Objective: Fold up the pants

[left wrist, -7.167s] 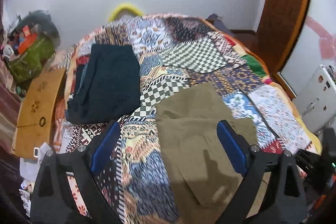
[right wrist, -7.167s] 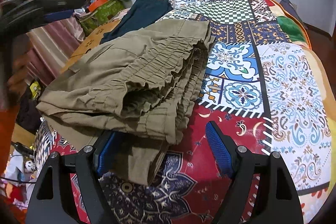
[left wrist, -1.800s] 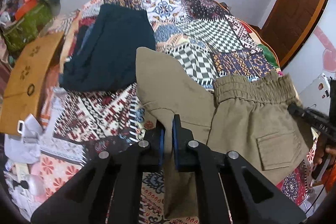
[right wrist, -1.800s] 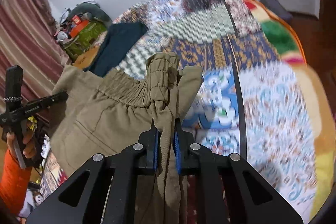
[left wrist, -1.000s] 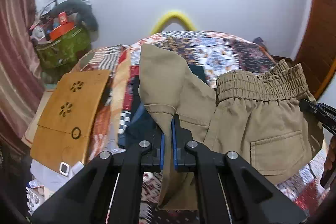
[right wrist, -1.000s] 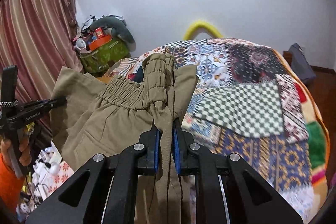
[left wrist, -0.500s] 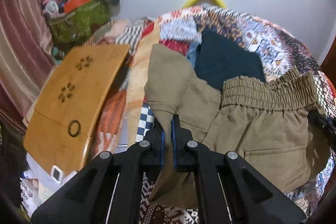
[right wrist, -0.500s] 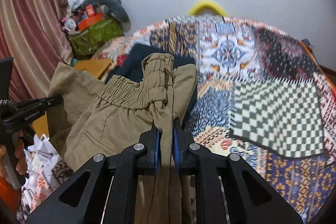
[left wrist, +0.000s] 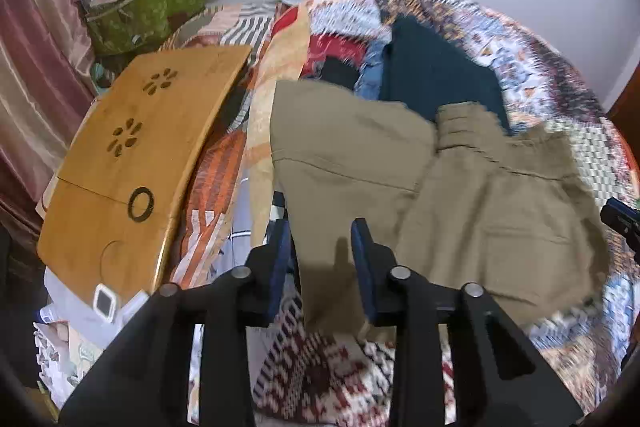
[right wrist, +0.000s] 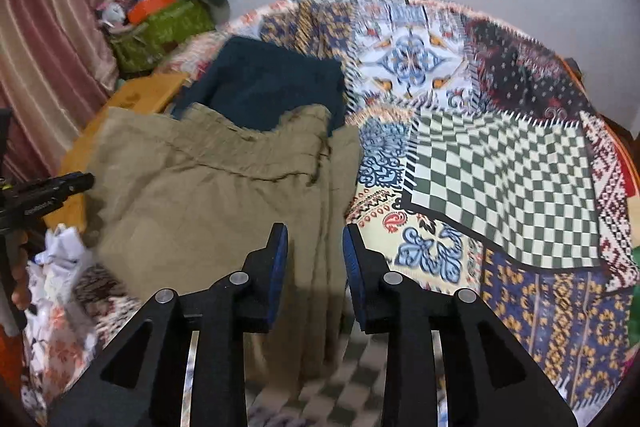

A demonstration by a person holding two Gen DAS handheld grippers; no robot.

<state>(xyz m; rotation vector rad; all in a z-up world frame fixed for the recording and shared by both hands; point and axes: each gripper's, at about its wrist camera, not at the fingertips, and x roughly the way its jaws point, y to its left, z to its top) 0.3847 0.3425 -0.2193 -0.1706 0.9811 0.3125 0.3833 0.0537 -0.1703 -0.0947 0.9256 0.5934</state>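
Note:
The khaki pants lie folded on the patchwork bedspread, their far edge over a dark teal folded garment. My left gripper hangs just above the pants' left edge, its jaws opening, pads off the cloth. In the right wrist view the khaki pants spread left of centre. My right gripper is over their right edge, jaws opening too, with cloth below the gap but not pinched. The dark teal garment lies beyond.
A wooden lap desk leans at the bed's left side. A green bag with clutter stands by the curtain. The other gripper's tip shows at the right edge. The checkered patch of the bedspread lies to the right.
Both grippers let go of the pants and their jaws parted. The pants dropped from hanging in the air to lying on the bed. Both hands sank lower toward the bed.

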